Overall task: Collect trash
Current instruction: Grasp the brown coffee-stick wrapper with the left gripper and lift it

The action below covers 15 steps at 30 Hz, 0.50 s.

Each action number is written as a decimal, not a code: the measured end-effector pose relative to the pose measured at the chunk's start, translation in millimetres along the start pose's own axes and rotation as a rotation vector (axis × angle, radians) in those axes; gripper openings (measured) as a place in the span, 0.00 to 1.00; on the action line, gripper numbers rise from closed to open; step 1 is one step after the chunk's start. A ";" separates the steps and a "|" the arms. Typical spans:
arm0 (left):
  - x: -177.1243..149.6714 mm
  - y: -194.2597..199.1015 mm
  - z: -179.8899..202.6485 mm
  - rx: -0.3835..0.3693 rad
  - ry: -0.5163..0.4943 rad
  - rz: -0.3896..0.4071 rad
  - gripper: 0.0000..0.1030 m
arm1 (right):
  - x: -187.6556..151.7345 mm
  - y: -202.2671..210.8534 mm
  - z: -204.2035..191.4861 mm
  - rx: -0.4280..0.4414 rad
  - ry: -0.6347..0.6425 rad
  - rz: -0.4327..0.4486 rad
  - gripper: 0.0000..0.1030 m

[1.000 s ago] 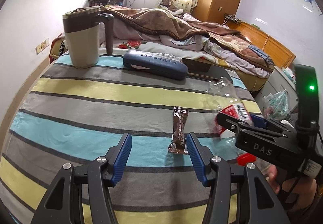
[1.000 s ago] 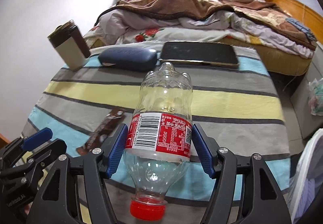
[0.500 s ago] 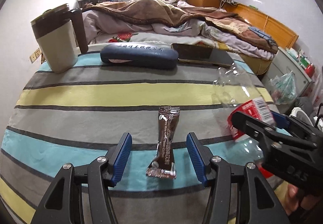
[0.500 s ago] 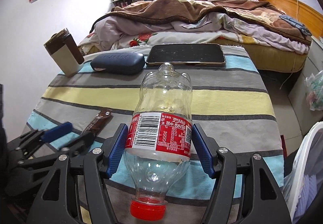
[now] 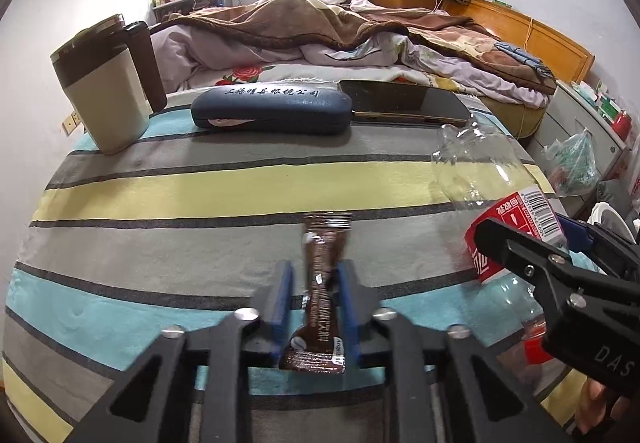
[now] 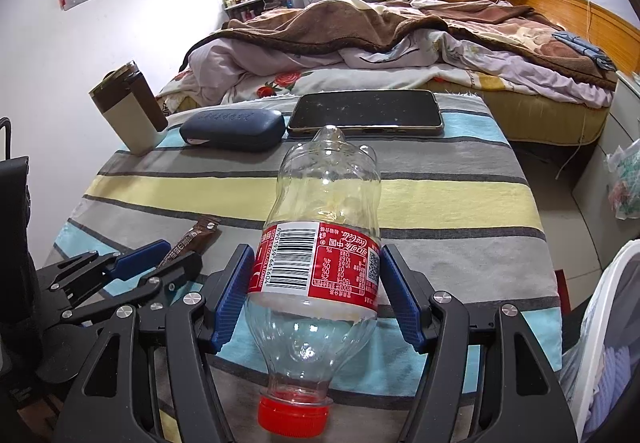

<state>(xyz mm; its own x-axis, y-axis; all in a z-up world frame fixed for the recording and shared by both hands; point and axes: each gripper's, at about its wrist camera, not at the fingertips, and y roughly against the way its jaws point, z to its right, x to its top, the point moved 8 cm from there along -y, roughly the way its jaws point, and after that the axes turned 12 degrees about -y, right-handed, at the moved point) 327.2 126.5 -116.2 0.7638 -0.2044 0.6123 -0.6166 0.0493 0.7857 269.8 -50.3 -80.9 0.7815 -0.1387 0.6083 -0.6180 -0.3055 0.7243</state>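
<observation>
A brown snack wrapper (image 5: 326, 243) lies on the striped cloth (image 5: 200, 195), and the jaws of my left gripper (image 5: 316, 271) are closing on its middle, blue pads against both sides. The wrapper (image 6: 200, 233) and the left gripper (image 6: 180, 251) also show at the lower left of the right wrist view. My right gripper (image 6: 316, 255) is shut on an empty clear cola bottle (image 6: 324, 183) at its red label, red cap toward the camera. The bottle (image 5: 476, 171) hangs over the cloth's right side, held by the right gripper (image 5: 532, 227).
At the far end of the cloth stand a beige and brown mug (image 5: 108, 95), a dark blue glasses case (image 5: 268, 111) and a phone (image 5: 404, 99). An unmade bed (image 5: 320, 27) lies behind. A plastic bag (image 5: 572, 163) and a white basket (image 6: 600, 323) are at the right.
My left gripper moved forward over the wrapper, then its jaws came together on it. The right gripper kept holding the bottle almost still.
</observation>
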 end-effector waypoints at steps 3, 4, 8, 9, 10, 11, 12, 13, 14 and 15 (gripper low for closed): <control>-0.6 1.5 1.2 0.006 -0.009 0.001 0.16 | 0.0 0.6 0.1 -0.002 0.003 0.002 0.64; -0.8 2.4 1.6 0.005 -0.009 0.003 0.16 | -0.1 0.8 -0.2 -0.003 0.003 0.003 0.64; -1.6 6.1 1.0 0.002 0.000 0.012 0.16 | 0.0 1.7 1.4 -0.006 -0.001 0.004 0.64; -1.5 6.9 0.8 0.001 0.001 0.014 0.16 | -0.2 2.0 1.9 -0.007 -0.002 0.004 0.64; -1.7 7.9 0.9 -0.003 0.001 0.014 0.16 | -0.3 2.3 2.3 -0.009 -0.002 0.004 0.64; -1.8 9.9 0.2 0.000 0.004 0.020 0.16 | -0.5 2.7 2.7 -0.010 -0.001 0.003 0.64; -2.1 12.4 0.0 0.003 0.005 0.025 0.16 | -0.7 3.2 3.0 -0.013 -0.002 0.004 0.64; -2.5 14.7 0.2 0.000 0.005 0.027 0.16 | -0.9 3.9 3.3 -0.013 -0.003 0.004 0.64; -3.1 17.5 -0.2 0.000 0.009 0.033 0.16 | -1.0 4.4 3.3 -0.011 -0.004 0.004 0.64; -3.1 19.7 -0.3 -0.001 0.012 0.038 0.16 | -1.5 5.3 3.5 -0.009 -0.005 0.003 0.64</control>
<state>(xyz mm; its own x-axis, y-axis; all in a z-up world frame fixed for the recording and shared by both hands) 312.8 128.4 -102.6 0.7421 -0.1908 0.6426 -0.6450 0.0576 0.7620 265.6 -55.0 -79.1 0.7797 -0.1442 0.6093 -0.6215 -0.2963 0.7252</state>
